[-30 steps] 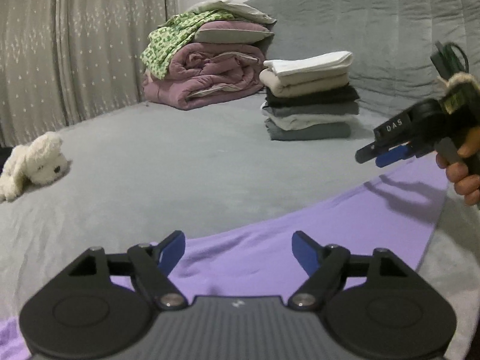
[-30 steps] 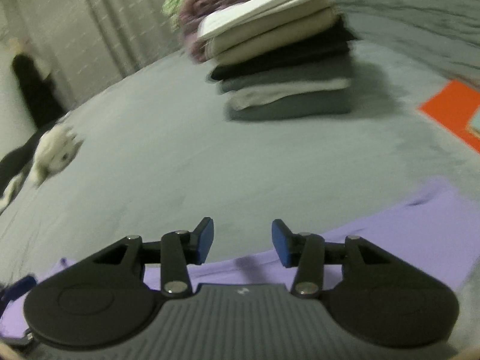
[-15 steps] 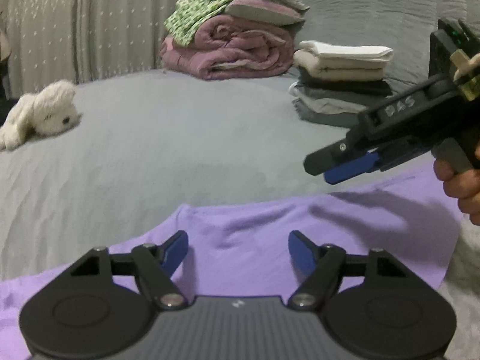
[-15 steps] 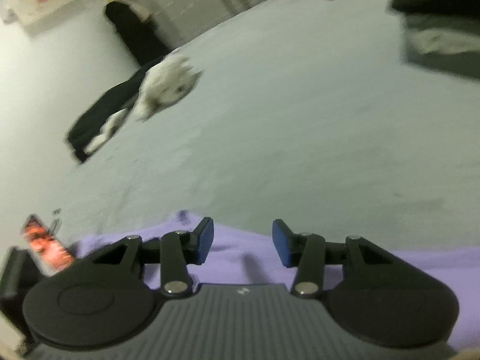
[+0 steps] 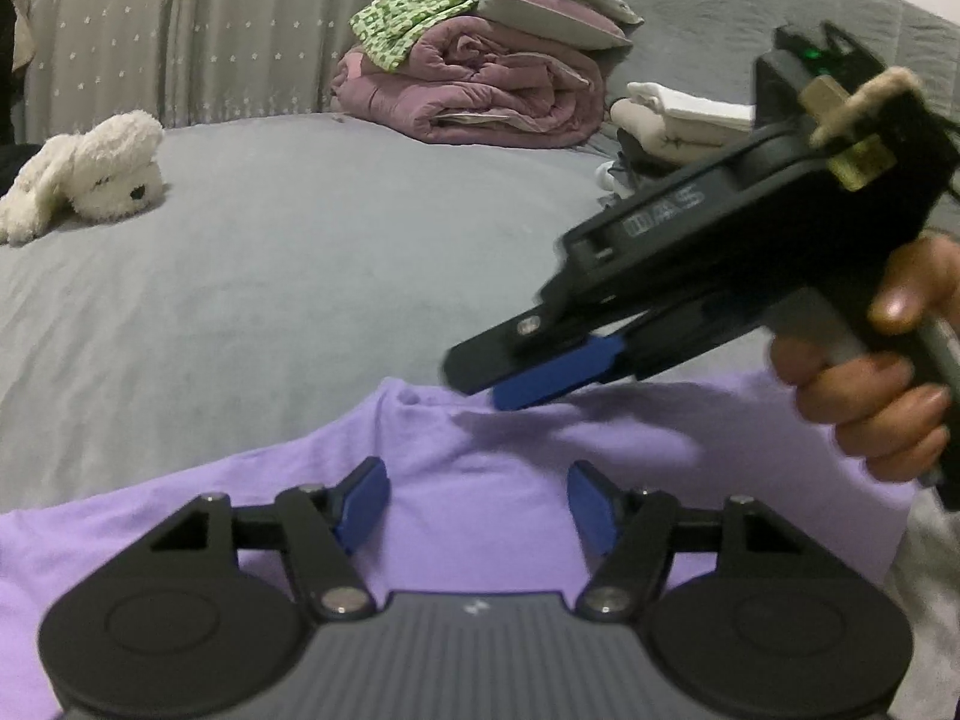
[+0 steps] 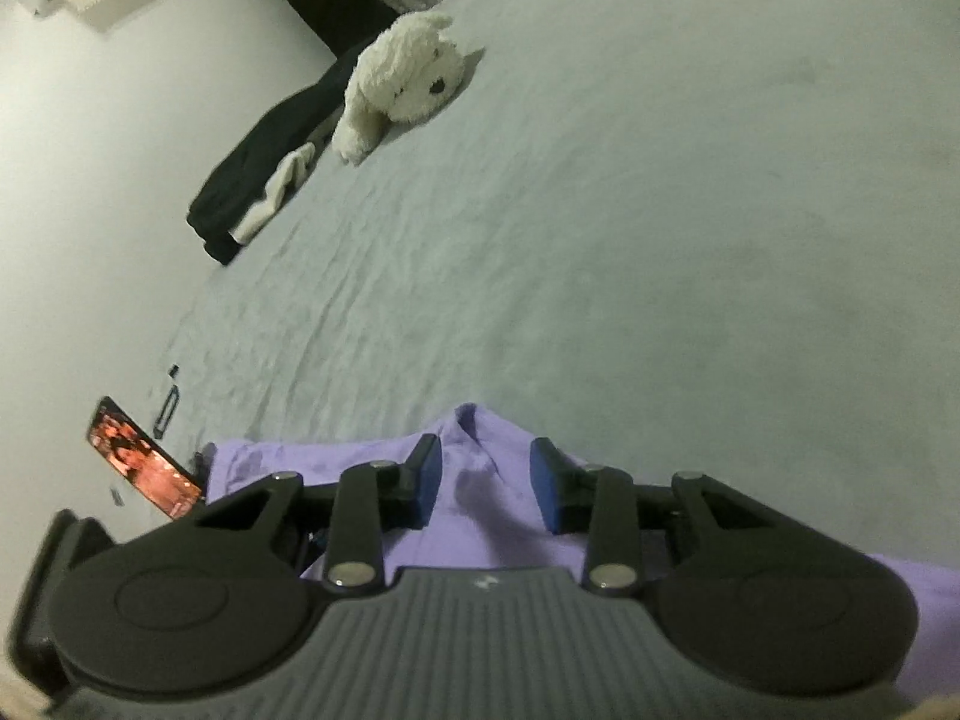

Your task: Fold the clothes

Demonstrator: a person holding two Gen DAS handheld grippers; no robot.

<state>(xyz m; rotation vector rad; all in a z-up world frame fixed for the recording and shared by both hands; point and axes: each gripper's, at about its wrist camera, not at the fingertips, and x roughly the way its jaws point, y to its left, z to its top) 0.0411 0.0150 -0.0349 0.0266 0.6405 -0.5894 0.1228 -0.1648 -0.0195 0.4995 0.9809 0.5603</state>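
L gripper [image 5: 477,501] nearest the lens, blue pads spread wide, nothing between them, hovering over the purple garment [image 5: 498,480]. Garment lies flat on the grey bed [image 5: 300,276] at its near edge, a small raised fold of cloth at its far hem. R gripper [image 6: 486,489] also spread apart w/ nothing pinched, pointed at that raised fold; from L wrist cam it comes in from the right, tips angled down just above the garment's far hem, a hand [image 5: 882,384] around its grip. Can't tell if tips touch cloth. Beside the garment's left end, per R wrist cam, a phone [image 6: 141,459] w/ lit reddish screen and a few small dark bits near it, at the bed edge. Mid bed is bare grey sheet, lightly creased. Farther, twd left side: white plush dog [image 5: 84,171] lying on its side, dark clothing [image 6: 264,162] just beside it. Far end: rolled mauve duvet [image 5: 474,90] w/ green patterned cloth [image 5: 432,0] and a pillow on top; to its right a stack of folded clothes [image 5: 672,120], partly hidden behind R gripper. Starred grey curtain [image 5: 180,30] behind.
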